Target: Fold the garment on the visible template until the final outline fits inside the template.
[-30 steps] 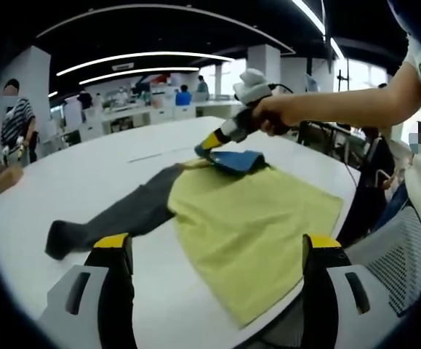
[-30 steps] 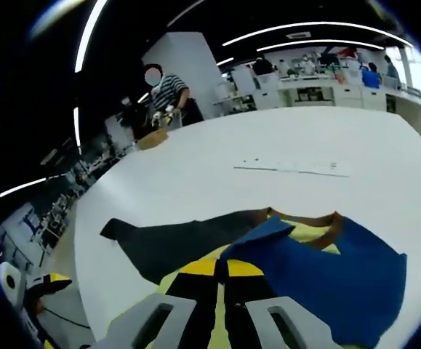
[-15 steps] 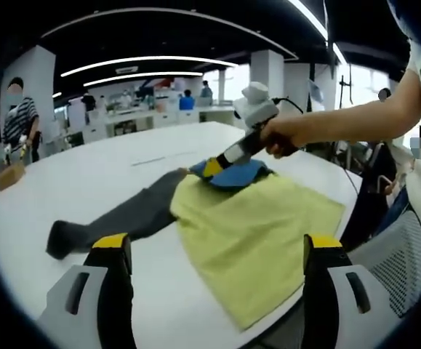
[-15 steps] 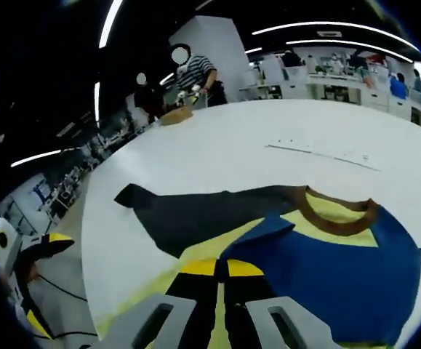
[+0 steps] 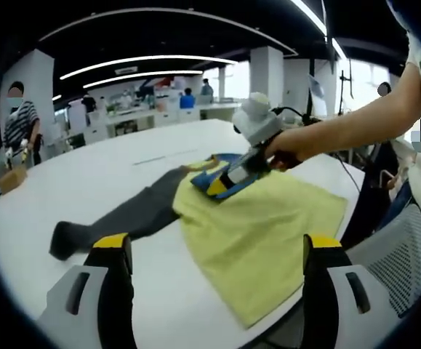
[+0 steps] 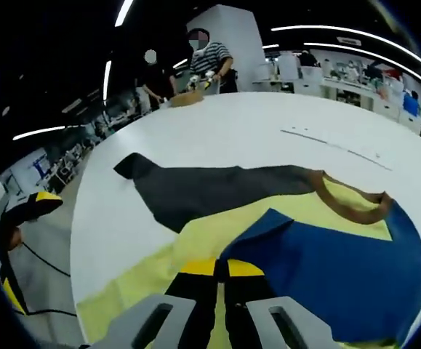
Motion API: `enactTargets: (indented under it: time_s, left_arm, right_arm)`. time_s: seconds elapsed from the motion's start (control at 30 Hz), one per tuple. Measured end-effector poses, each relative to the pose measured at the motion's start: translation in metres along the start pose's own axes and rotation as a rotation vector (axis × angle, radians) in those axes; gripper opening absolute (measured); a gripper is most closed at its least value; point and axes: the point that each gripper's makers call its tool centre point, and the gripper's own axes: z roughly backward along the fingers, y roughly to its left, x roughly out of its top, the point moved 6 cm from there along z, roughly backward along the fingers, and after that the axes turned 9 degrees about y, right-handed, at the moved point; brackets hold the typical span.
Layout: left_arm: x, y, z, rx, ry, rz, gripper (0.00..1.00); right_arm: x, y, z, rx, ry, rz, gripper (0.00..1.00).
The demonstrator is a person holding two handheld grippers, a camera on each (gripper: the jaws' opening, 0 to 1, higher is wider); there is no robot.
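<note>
A garment with a yellow body (image 5: 257, 233), a dark grey sleeve (image 5: 126, 214) and a blue sleeve (image 6: 341, 280) lies on the white table (image 5: 86, 174). My right gripper (image 5: 221, 185) is shut on the edge of the blue sleeve and holds it folded over the yellow body (image 6: 217, 229). In the right gripper view its jaws (image 6: 219, 270) are pressed together on the cloth, next to the brown collar (image 6: 352, 207). The grey sleeve (image 6: 210, 193) stretches out flat to the far side. My left gripper (image 5: 214, 251) stands open near the table's front edge, holding nothing.
A faint line of marks (image 6: 337, 145) crosses the table behind the garment. People stand at the table's far side (image 6: 206, 58), with desks behind them. A mesh chair (image 5: 403, 262) is by the table's right edge. The person's arm (image 5: 355, 127) reaches over the table.
The right gripper has drawn the blue sleeve further across the yellow body, toward the near side. The left gripper has stayed where it was.
</note>
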Motion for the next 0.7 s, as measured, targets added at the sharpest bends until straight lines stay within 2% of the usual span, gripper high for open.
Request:
enactTargets:
  time_s: [0.1,0.27,0.7]
  left_arm:
    - [0.001,0.001,-0.001,-0.001,0.001,-0.001,0.94]
    - [0.005,0.005,-0.004,-0.006,0.000,0.008,0.93]
    - [0.034,0.021,-0.032,-0.031,-0.020,0.008,0.88]
  right_arm:
    - [0.003,-0.002,0.002,0.008,-0.028,-0.015,0.01]
    - [0.006,-0.007,0.011,-0.011,-0.059,0.040,0.24]
    - [0.002,-0.026,0.040,-0.006,-0.112,0.080,0.63]
